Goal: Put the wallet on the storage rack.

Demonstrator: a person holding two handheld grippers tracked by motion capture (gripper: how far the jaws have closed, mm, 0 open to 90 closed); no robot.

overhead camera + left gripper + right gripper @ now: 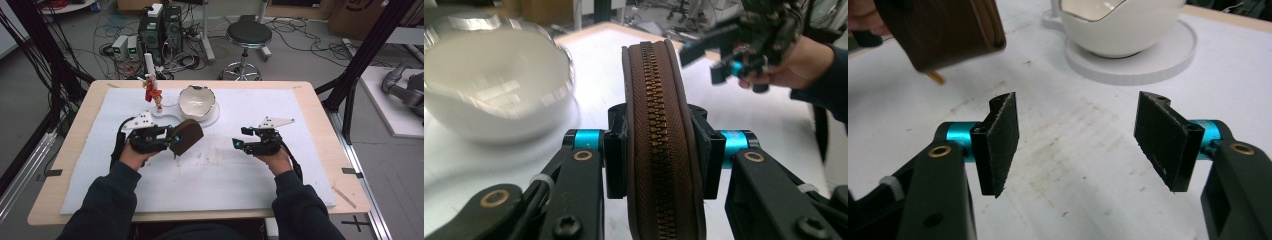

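Observation:
My left gripper [172,140] is shut on a brown zippered leather case [186,136], held above the white mat. In the left gripper view the pads press both sides of the case [659,145], zipper edge facing the camera, with my left gripper [659,150] around it. My right gripper [239,139] hovers to the right of the case, apart from it, jaws open and empty. In the right gripper view its pads [1000,142] stand wide over bare mat, my right gripper [1075,142] empty, and the case [943,30] hangs at the upper left.
A white egg-shaped bowl [197,101] sits on a white round stand [212,119] behind the case. A small red figure [151,91] stands on the stand's left end. The white mat [225,170] covers the wooden table [75,150]. A stool [248,36] stands beyond.

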